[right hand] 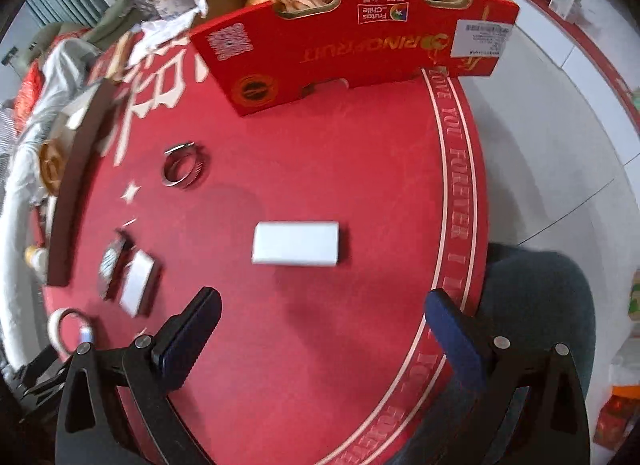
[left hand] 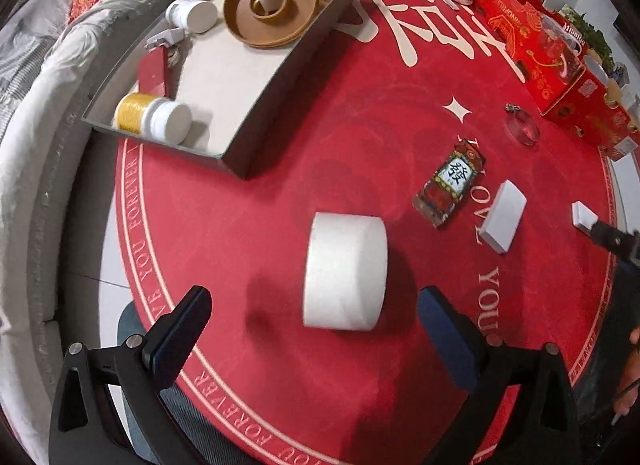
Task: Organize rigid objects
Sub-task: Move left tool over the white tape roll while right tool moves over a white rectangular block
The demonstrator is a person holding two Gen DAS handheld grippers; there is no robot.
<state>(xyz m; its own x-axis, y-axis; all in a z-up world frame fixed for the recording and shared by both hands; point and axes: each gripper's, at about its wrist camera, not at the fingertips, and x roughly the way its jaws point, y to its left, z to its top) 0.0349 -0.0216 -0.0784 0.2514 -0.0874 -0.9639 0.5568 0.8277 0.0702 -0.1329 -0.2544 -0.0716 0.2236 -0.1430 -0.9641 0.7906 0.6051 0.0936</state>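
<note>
A white tape roll (left hand: 346,271) lies on the red mat, just ahead of my left gripper (left hand: 314,297), whose jaws stand wide open on either side of its near end without touching it. The grey tray (left hand: 280,77) at the upper left holds a brown round dish (left hand: 272,5), a white bottle (left hand: 192,15), a gold-labelled bottle (left hand: 154,117) and a red flat box (left hand: 152,71). My right gripper (right hand: 324,297) is open and empty, with a white box (right hand: 296,243) lying a short way in front of it.
Loose on the mat are a red decorated packet (left hand: 450,183), a second white box (left hand: 503,216) and a metal ring (right hand: 184,169). A red fruit carton (right hand: 352,45) full of items stands at the far edge. The mat's rim and a blue chair (right hand: 536,305) lie to the right.
</note>
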